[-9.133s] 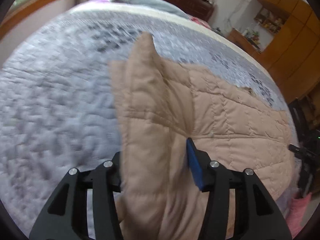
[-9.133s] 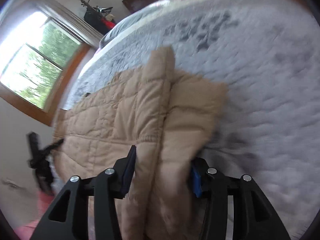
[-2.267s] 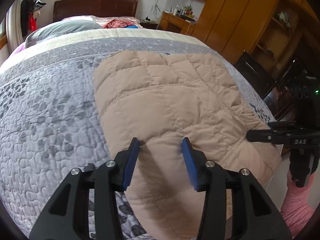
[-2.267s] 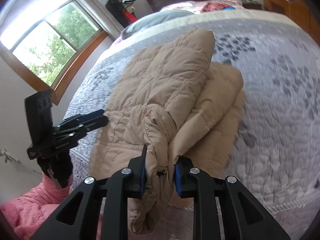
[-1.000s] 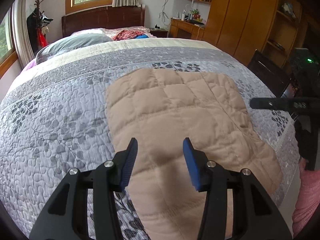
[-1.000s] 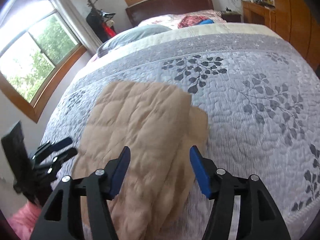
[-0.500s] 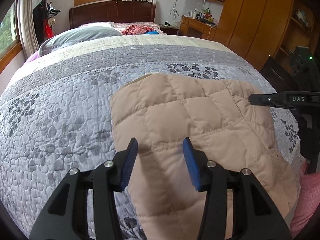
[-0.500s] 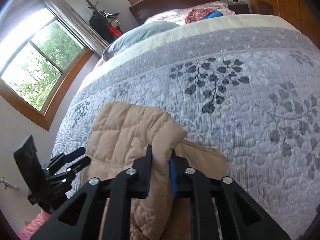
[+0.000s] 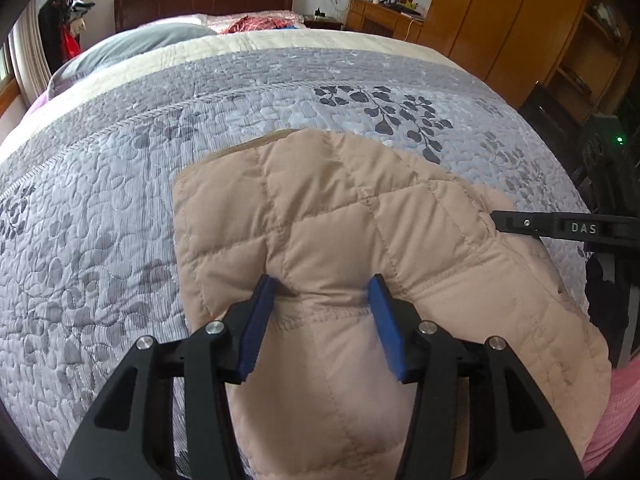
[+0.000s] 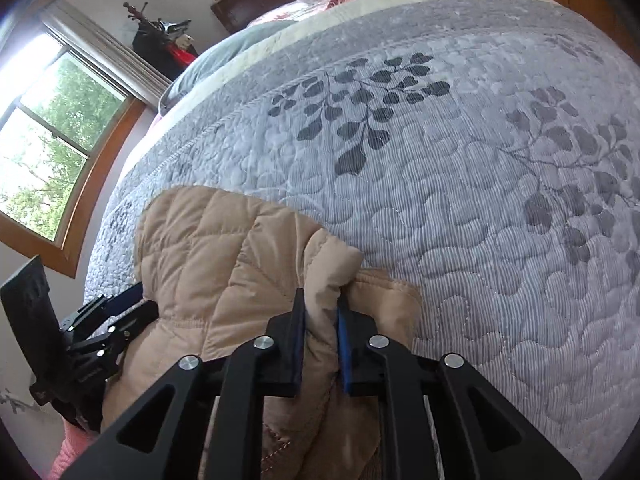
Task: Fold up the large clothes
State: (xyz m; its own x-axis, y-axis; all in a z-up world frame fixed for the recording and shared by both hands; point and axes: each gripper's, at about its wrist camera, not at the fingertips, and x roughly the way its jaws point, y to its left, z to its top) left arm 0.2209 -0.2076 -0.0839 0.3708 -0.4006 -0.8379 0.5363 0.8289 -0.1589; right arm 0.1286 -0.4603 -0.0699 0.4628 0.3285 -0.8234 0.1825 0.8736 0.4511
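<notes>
Here the tan quilted jacket (image 9: 340, 216) lies partly folded on the bed (image 9: 100, 208), near its foot edge, its long axis running from 6 toward 12 o'clock in the left wrist view. The left tool (image 9: 322, 322) straddles a raised fold of the jacket near a stitched hem; its jaws are opening at this moment, with the cloth between them and bulging against the blue pads (image 9: 256, 320), so the hold looks loosening rather than firm. The right tool (image 10: 322, 344) is clenched on a bunched edge of the jacket (image 10: 224, 264) at the garment's right side, the fabric pinched between nearly closed jaws. In the right wrist view the other tool shows at 9 o'clock, at the jacket's opposite edge, so the two tools flank the garment across its width. Each already has cloth in front of it, and the folded bulk lies ahead toward 12 o'clock; the next fold probably carries the near end that way.
</notes>
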